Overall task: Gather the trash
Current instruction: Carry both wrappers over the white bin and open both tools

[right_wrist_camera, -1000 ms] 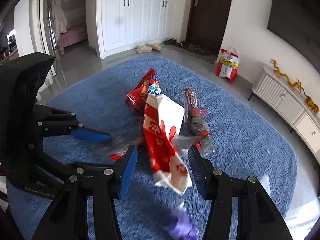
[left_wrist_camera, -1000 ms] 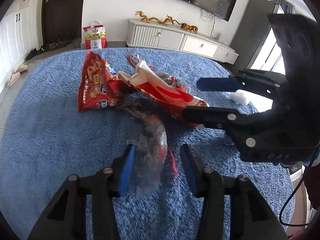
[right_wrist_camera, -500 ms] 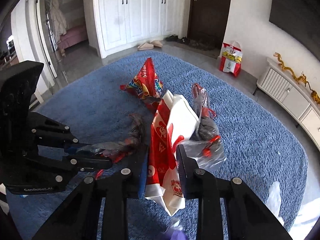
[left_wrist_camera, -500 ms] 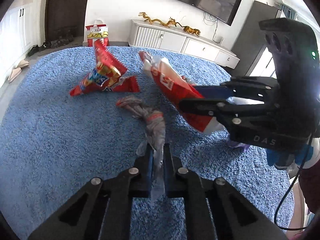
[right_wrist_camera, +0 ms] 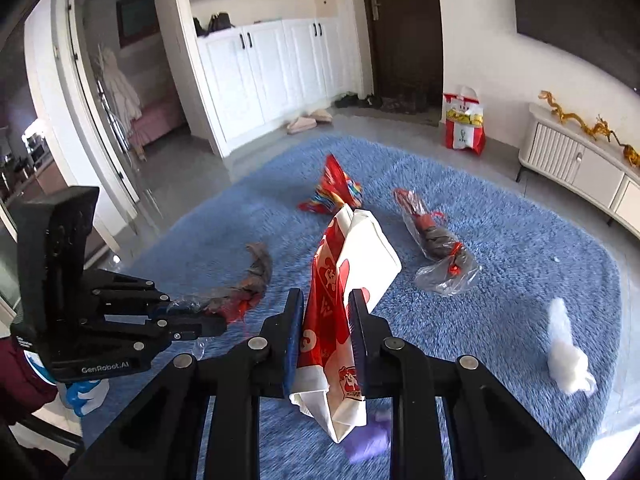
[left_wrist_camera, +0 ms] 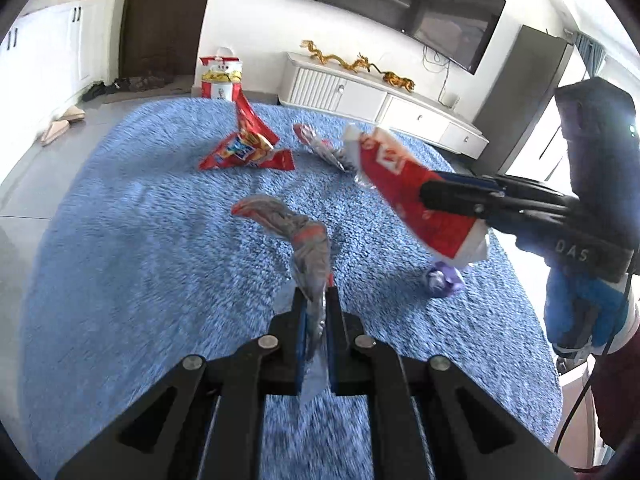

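Observation:
My left gripper (left_wrist_camera: 316,300) is shut on a crumpled clear plastic wrapper (left_wrist_camera: 304,240) and holds it above the blue rug (left_wrist_camera: 140,260); it also shows in the right wrist view (right_wrist_camera: 240,296). My right gripper (right_wrist_camera: 326,304) is shut on a red and white paper bag (right_wrist_camera: 348,280), lifted off the rug; the bag also shows in the left wrist view (left_wrist_camera: 404,192). A red snack bag (left_wrist_camera: 246,148) lies further back on the rug. A clear bag with dark trash (right_wrist_camera: 436,248) lies to the right of it.
A purple crumpled piece (left_wrist_camera: 442,280) and a white tissue wad (right_wrist_camera: 568,356) lie on the rug. A red and white shopping bag (right_wrist_camera: 464,122) stands by the wall near the dark door. A white low cabinet (left_wrist_camera: 380,100) stands beyond the rug.
Both grippers have shut on their items, the left on the plastic wrapper, the right on the paper bag, and have lifted them off the rug. The red snack bag now lies apart.

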Tool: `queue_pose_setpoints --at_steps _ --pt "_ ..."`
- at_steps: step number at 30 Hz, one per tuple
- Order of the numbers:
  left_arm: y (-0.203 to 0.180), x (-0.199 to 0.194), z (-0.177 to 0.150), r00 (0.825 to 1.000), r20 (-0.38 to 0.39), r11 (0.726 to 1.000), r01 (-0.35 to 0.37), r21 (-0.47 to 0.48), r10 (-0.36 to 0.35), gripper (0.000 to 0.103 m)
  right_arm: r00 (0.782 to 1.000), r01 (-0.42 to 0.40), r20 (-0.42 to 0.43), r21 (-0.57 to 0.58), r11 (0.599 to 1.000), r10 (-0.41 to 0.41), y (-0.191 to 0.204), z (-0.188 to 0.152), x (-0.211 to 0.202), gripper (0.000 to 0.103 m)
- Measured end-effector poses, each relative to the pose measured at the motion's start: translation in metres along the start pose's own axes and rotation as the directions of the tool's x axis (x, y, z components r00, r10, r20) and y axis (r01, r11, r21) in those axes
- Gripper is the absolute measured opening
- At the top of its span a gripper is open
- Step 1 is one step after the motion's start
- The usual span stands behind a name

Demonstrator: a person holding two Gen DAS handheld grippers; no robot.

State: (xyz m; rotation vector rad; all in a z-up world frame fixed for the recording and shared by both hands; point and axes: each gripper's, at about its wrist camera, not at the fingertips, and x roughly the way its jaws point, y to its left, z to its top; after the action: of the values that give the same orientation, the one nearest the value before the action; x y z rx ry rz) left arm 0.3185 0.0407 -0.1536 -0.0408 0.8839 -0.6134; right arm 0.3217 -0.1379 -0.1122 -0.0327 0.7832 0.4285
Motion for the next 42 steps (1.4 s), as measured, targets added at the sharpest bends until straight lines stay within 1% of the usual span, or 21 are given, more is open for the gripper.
queue_pose_setpoints --at_steps 6,13,18,21,24,28,29,33,34,37,38,42 --pt "-0.021 -0.047 -0.006 0.998 0.064 0.999 -0.018 0.027 0.017 0.007 0.995 0.032 0.096 -0.005 0.999 -0.032 0.009 0.003 -0.059 0.022" --pt "-0.058 -0.086 -0.015 0.994 0.109 0.996 -0.026 0.088 0.017 0.007 0.973 0.117 0.200 -0.003 0.993 -0.114 0.011 -0.013 -0.138 0.022" --pt "-0.103 -0.100 -0.022 0.993 0.120 0.987 -0.005 0.158 -0.015 0.007 0.947 0.196 0.254 0.032 0.980 -0.198 -0.002 -0.040 -0.200 0.022" --pt "-0.134 -0.101 -0.024 0.992 0.119 0.978 0.019 0.207 -0.044 0.007 0.925 0.249 0.278 0.073 0.966 -0.260 -0.014 -0.063 -0.238 0.022" --pt "-0.171 -0.100 -0.025 0.990 0.110 0.963 0.055 0.264 -0.087 0.007 0.900 0.302 0.289 0.124 0.945 -0.326 -0.028 -0.088 -0.274 0.022" --pt "-0.225 -0.090 -0.028 0.986 0.077 0.933 0.115 0.340 -0.149 0.007 0.871 0.355 0.285 0.194 0.914 -0.399 -0.047 -0.123 -0.309 0.022" --pt "-0.237 -0.087 -0.029 0.985 0.066 0.926 0.128 0.355 -0.162 0.007 0.863 0.368 0.280 0.221 0.903 -0.420 -0.054 -0.137 -0.318 0.022" --pt "-0.300 -0.063 -0.037 0.976 0.000 0.883 0.197 0.426 -0.218 0.007 0.847 0.386 0.249 0.319 0.866 -0.469 -0.082 -0.183 -0.338 0.022" --pt "-0.318 -0.054 -0.040 0.972 -0.026 0.870 0.222 0.441 -0.235 0.007 0.845 0.388 0.237 0.347 0.854 -0.480 -0.091 -0.196 -0.341 0.023" --pt "-0.354 -0.028 -0.049 0.960 -0.096 0.843 0.278 0.461 -0.264 0.007 0.843 0.385 0.196 0.430 0.817 -0.501 -0.116 -0.237 -0.345 0.023" --pt "-0.370 -0.015 -0.053 0.954 -0.128 0.832 0.298 0.467 -0.270 0.007 0.844 0.382 0.180 0.459 0.802 -0.505 -0.125 -0.251 -0.345 0.023" --pt "-0.413 0.025 -0.073 0.933 -0.230 0.802 0.356 0.479 -0.276 0.007 0.852 0.370 0.123 0.545 0.752 -0.508 -0.155 -0.296 -0.337 0.023"
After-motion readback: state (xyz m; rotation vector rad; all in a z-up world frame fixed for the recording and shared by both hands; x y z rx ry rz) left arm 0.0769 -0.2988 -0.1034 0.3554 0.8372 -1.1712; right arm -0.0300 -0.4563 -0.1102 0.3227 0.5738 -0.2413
